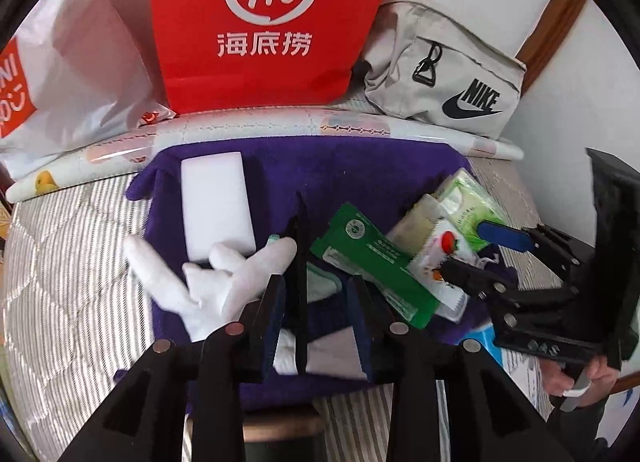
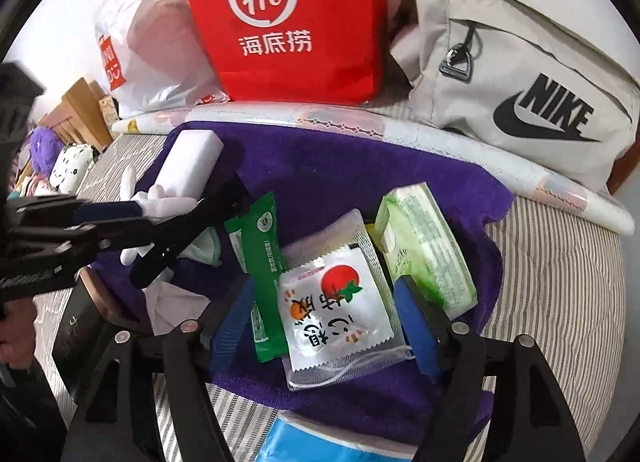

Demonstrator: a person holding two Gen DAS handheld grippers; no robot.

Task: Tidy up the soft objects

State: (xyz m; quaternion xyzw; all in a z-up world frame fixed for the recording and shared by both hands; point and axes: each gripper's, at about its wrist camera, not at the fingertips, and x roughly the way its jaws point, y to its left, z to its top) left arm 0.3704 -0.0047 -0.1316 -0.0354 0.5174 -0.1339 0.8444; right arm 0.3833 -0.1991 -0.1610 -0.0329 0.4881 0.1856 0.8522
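My right claw [image 2: 324,326] stands wide over the tomato sachet [image 2: 340,314] on the purple towel [image 2: 340,173]; left claw [image 1: 318,302] narrow, gripping nothing. Sponge [image 1: 218,205], glove [image 1: 208,282], green packet [image 1: 372,262], tissues [image 2: 428,246] lie scattered on that towel: sorting barely begun, I judge.

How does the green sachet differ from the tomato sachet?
The green sachet is long, narrow and solid green; the tomato sachet is squarish, white, with a red tomato picture. The green sachet's end lies tucked under the tomato sachet, which sits on top. Both lie flat on the purple towel.
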